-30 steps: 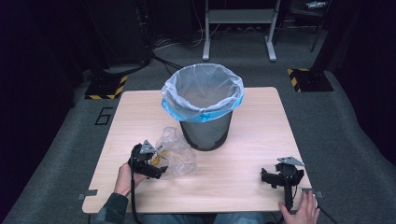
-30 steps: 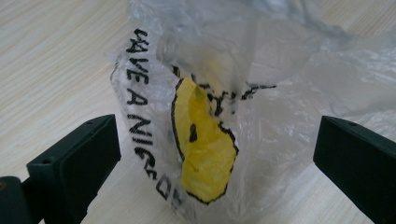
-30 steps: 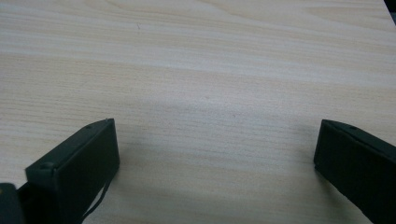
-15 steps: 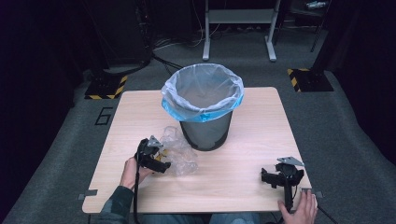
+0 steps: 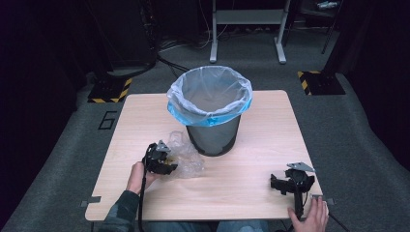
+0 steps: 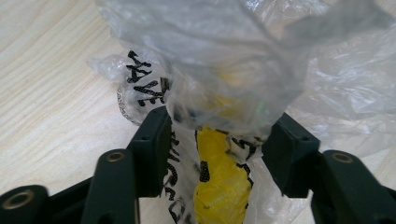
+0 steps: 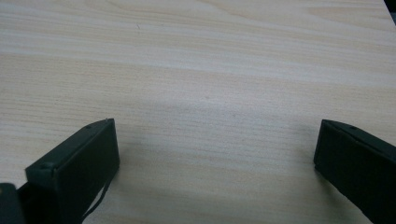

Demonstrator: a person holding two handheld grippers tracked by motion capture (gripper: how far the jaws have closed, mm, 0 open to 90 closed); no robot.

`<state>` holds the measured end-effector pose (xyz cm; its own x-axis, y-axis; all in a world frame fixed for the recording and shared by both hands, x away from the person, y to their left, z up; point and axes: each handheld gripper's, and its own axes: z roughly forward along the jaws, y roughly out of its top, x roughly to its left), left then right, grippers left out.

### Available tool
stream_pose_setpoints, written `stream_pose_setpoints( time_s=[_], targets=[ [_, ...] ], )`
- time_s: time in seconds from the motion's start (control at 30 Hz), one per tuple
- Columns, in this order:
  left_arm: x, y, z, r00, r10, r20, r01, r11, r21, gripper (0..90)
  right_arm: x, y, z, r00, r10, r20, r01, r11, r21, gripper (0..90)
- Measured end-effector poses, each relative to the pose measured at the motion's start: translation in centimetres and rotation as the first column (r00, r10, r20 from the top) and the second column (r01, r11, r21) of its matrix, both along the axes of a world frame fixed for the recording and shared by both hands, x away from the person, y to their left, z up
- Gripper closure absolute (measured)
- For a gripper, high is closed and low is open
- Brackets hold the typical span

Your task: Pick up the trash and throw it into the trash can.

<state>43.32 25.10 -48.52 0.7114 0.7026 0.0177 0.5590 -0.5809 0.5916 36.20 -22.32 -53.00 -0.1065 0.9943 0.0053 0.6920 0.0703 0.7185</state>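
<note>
You are closing your left gripper (image 6: 219, 126) on a crumpled clear plastic bag (image 5: 186, 159) lying on the wooden table (image 5: 261, 159), just in front of and to the left of the waste bin (image 5: 212, 135). In the left gripper view the jaws have just been closing and are now pressing against the gathered film on both sides, standing about half open with the bunched bag between them. The bag is sprawling with no clear long axis; in the high view its bulk is spreading from your gripper toward the bin's foot, with a peak of film sticking up near the bin.

Inside the bag a yellow object (image 6: 219, 186) is showing through the plastic, running lengthwise between the jaws and away from the camera; what it is cannot be told. Bold black lettering (image 6: 147, 84) is printed on the film, but the folds are breaking it up and it cannot be read as a word.

The bin is standing upright near the middle of the table, a dark mesh cylinder lined with a translucent bin liner (image 5: 210, 104) whose blue-tinted edge is folded over the rim. Whether anything is lying inside it cannot be told.

Your right gripper (image 5: 292, 181) is resting near the table's front right corner, well apart from the bag, its jaws spread wide over bare wood and holding nothing. A figure "6" (image 5: 107, 120) is marked on the floor beside the table's left edge.
</note>
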Motion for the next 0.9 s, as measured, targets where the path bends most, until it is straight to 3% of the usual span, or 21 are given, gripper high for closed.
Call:
stream_pose_setpoints(
  time_s=[0.6, 0.9],
  targets=[
    [-0.27, 0.15, -0.05, 0.9999, -0.008, -0.012, 0.007, 0.9996, -0.027, 77.1, 0.08, -0.12, 0.01, 0.9998, 0.018, 0.001, -0.018, 1.0, 0.001, 0.0],
    [-0.57, -0.06, 0.25, 0.9997, -0.021, 0.014, 0.021, 0.9997, -0.016, 83.7, 0.11, -0.16, 0.0, 0.9997, 0.023, 0.001, -0.023, 1.0, 0.002, 0.0]
  ],
)
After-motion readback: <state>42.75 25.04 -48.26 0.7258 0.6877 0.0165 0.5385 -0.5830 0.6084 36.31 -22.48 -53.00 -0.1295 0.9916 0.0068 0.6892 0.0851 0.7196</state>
